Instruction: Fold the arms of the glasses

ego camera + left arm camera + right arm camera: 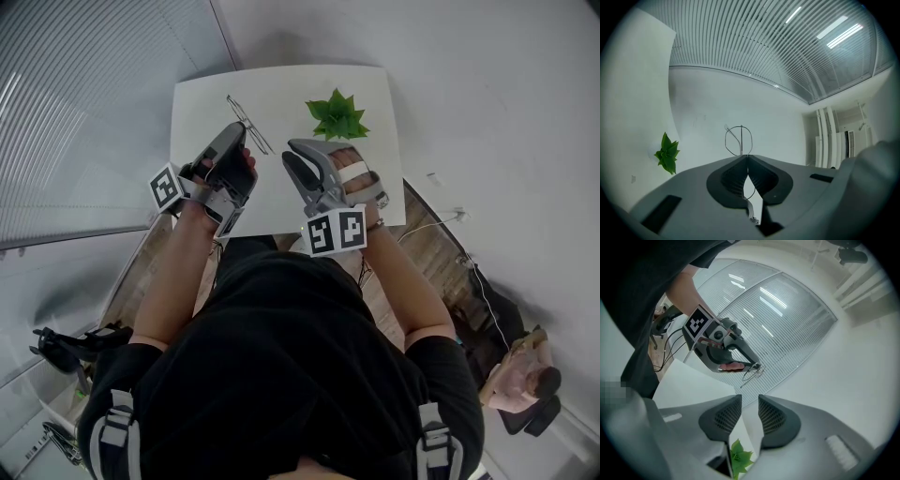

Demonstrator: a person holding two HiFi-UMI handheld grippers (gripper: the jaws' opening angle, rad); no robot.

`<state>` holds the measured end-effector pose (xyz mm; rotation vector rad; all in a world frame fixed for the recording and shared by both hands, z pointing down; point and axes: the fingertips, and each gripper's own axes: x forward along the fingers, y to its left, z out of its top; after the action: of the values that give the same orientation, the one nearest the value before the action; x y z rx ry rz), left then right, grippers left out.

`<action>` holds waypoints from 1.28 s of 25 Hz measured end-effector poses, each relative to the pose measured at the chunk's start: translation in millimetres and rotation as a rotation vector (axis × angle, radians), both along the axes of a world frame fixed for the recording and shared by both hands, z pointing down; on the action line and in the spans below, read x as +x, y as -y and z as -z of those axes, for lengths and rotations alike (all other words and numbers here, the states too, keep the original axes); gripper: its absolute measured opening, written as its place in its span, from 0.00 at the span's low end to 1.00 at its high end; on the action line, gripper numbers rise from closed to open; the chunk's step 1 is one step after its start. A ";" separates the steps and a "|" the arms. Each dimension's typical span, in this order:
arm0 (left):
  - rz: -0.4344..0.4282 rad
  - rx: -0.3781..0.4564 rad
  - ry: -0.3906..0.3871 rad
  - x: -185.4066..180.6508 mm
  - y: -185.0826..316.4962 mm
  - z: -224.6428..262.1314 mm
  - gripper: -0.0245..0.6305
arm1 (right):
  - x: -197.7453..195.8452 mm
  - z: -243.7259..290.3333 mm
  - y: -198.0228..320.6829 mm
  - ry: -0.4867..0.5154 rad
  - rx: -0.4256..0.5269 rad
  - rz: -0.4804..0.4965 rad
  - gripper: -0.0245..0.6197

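Thin wire-framed glasses (255,131) hang over the white table (281,89), and my left gripper (238,133) is shut on them. In the left gripper view the jaws meet around the wire, and one round lens ring (738,140) sticks out beyond the left gripper (747,157). My right gripper (293,149) sits just right of the glasses, apart from them. Its jaws stand a little open with nothing between them. From the right gripper (750,401) I see the left gripper (723,348) holding the glasses (753,371) up in front of the striped blinds.
A small green plant (337,114) stands on the table's far right part, also visible as the plant (739,458) and the plant (668,153). Striped blinds (84,103) fill the left side. Cables and another person (525,375) are on the floor at right.
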<state>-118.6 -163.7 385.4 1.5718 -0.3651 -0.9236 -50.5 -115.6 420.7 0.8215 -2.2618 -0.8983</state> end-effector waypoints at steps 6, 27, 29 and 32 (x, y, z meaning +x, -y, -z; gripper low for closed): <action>0.006 0.004 0.009 -0.3 -3.0 0.7 0.05 | 13.3 4.2 8.0 0.009 0.001 -0.034 0.23; -0.052 -0.021 0.043 11.9 -13.4 -20.6 0.05 | 41.0 31.4 33.8 0.640 -0.351 -0.098 0.12; -0.055 -0.024 0.046 13.5 -15.2 -21.9 0.05 | 45.1 30.7 33.5 0.670 -0.372 -0.103 0.10; -0.057 -0.025 0.051 15.5 -18.1 -22.0 0.05 | 49.1 30.6 30.5 0.681 -0.368 -0.107 0.06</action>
<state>-103.1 -145.6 407.4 1.5779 -0.3647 -0.8331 -1.4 -146.1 390.1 1.1799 -2.7927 -0.1289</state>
